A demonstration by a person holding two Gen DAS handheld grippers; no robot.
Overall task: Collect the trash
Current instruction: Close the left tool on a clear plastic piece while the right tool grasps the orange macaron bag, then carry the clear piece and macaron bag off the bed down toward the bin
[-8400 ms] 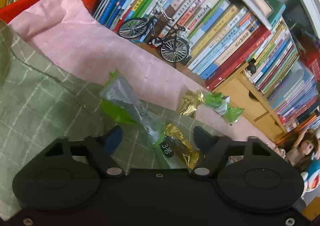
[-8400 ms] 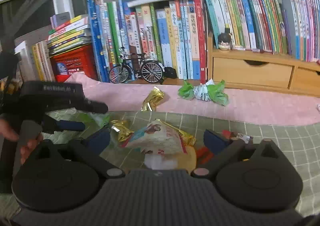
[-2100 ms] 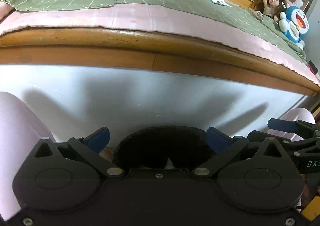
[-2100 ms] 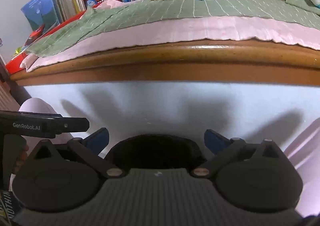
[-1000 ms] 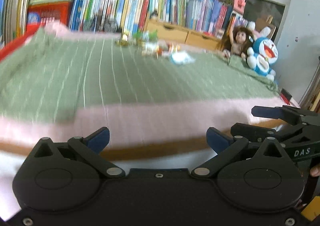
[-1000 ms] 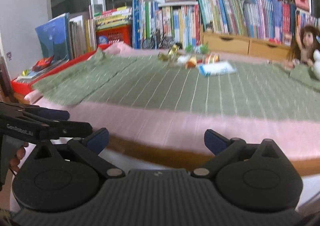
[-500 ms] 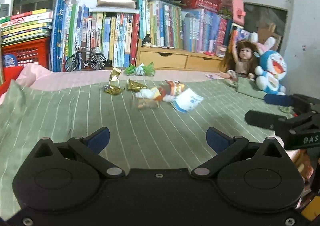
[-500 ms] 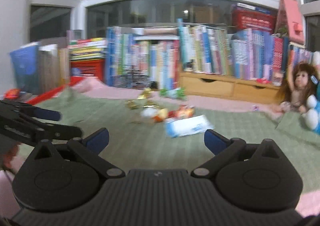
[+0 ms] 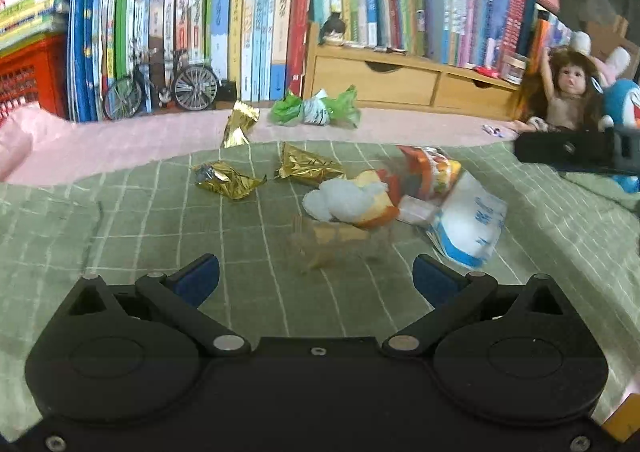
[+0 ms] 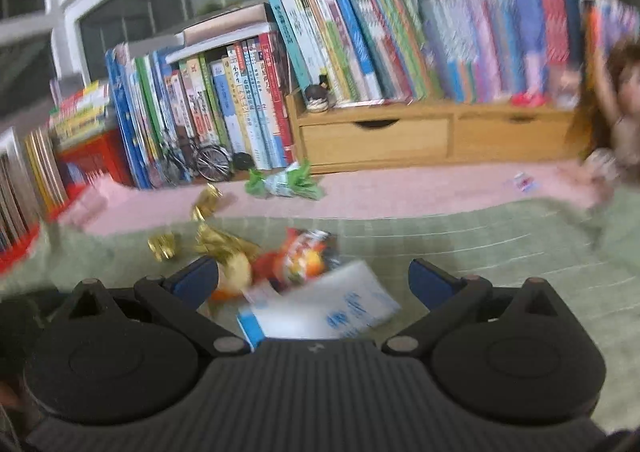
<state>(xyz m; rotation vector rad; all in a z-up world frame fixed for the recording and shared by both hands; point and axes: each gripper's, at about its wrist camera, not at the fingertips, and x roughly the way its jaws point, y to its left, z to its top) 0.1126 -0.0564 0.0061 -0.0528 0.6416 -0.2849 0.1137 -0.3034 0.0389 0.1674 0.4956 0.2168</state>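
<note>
Wrappers lie scattered on the green checked blanket (image 9: pixel 140 236). Two gold foil wrappers (image 9: pixel 228 179) (image 9: pixel 308 167) sit mid-blanket, a third gold wrapper (image 9: pixel 239 127) and a green wrapper (image 9: pixel 316 111) rest on the pink sheet behind. A white and orange packet (image 9: pixel 352 203), a red snack bag (image 9: pixel 432 171) and a white and blue pouch (image 9: pixel 468 223) cluster to the right. My left gripper (image 9: pixel 316 280) is open, just short of the cluster. My right gripper (image 10: pixel 312 280) is open over the white and blue pouch (image 10: pixel 320 312); the red snack bag (image 10: pixel 300 256) lies just beyond.
Rows of books (image 9: pixel 240 23), a model bicycle (image 9: pixel 160 87) and a wooden drawer unit (image 9: pixel 400 79) line the back. A red crate (image 9: pixel 28 71) stands far left. A doll (image 9: pixel 564 91) and a blue plush toy (image 9: pixel 624 103) sit at the right.
Both grippers rose from below the bed's edge and moved forward over the blanket toward the wrappers, which now look much closer. Both stayed open and empty.
</note>
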